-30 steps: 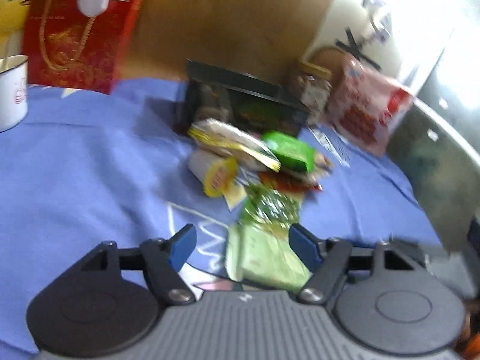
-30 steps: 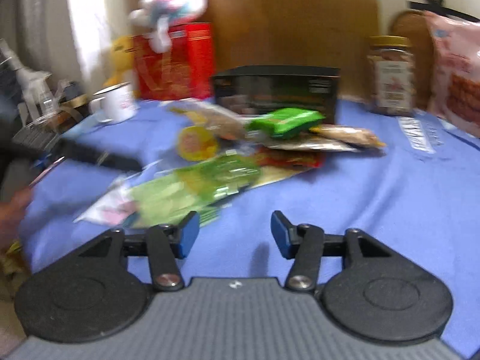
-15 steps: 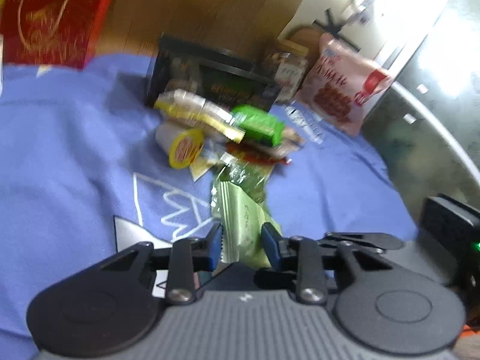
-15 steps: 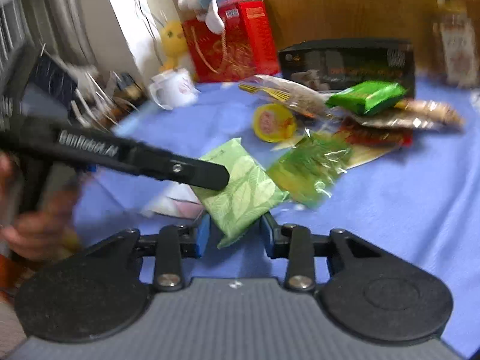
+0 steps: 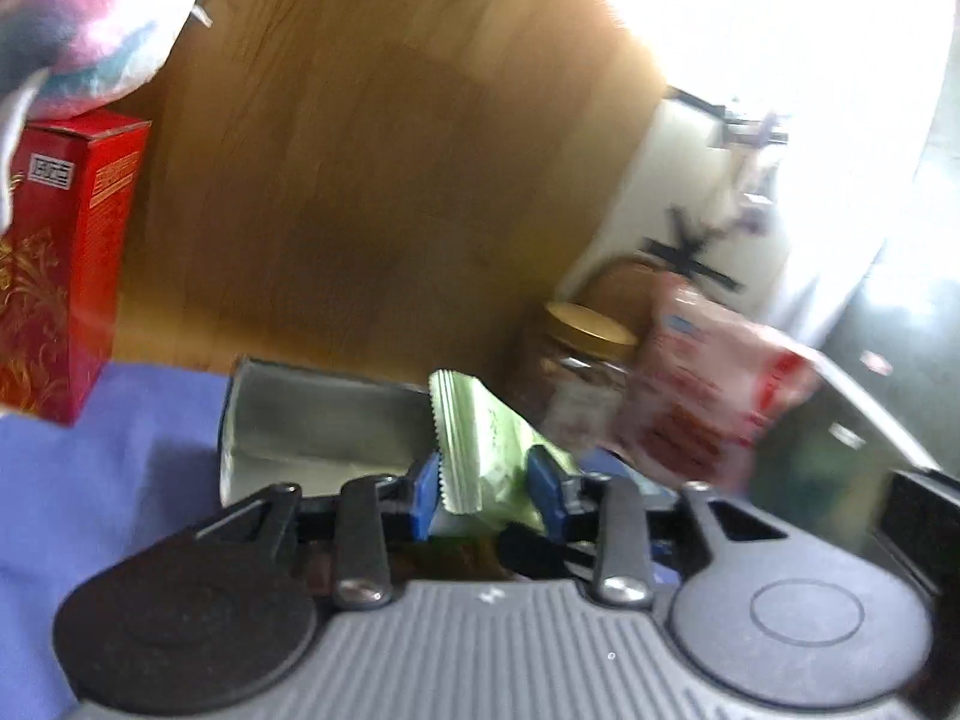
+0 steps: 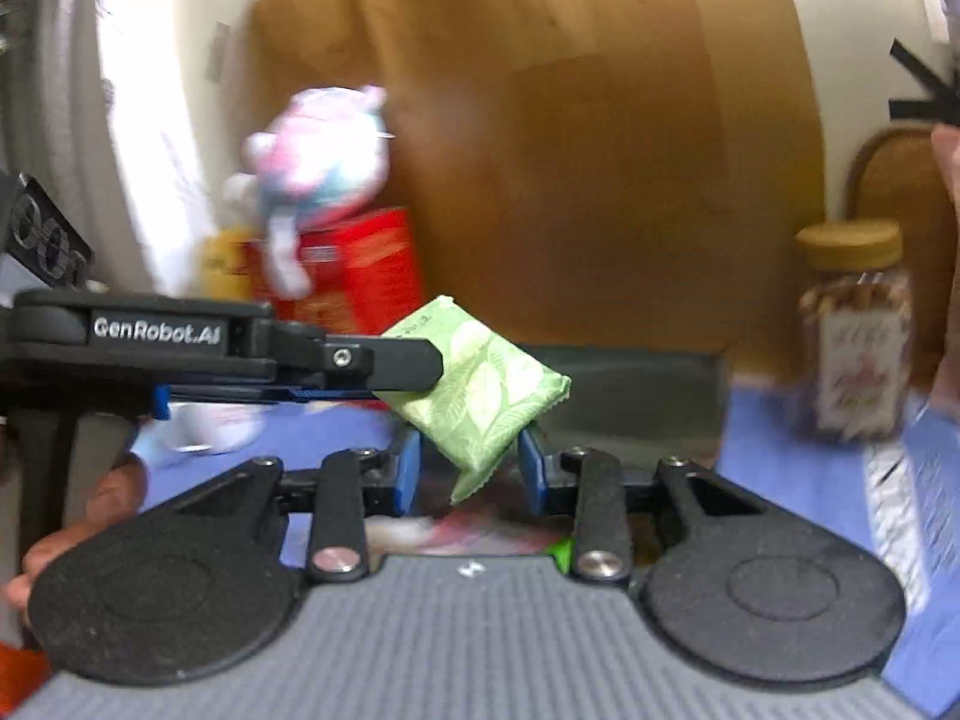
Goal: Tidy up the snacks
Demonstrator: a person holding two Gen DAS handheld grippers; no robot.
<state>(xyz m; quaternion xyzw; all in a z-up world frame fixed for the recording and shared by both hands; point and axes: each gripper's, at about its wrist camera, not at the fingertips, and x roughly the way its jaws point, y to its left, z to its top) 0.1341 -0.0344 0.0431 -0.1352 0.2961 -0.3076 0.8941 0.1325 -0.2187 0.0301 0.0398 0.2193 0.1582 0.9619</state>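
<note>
gripping one crinkly green leaf-print packet (image 6: 480,387), left gripper (image 5: 489,495) and right gripper (image 6: 468,468) clamp it.

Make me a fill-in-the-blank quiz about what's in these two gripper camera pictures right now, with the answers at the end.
1. Both the left gripper and the right gripper grip one ____ snack packet.
2. The open box behind the packet stands on a ____ cloth.
3. The glass jar has a ____ lid.
4. A plush toy sits atop the ____ carton.

Answers: green; blue; gold; red
</note>
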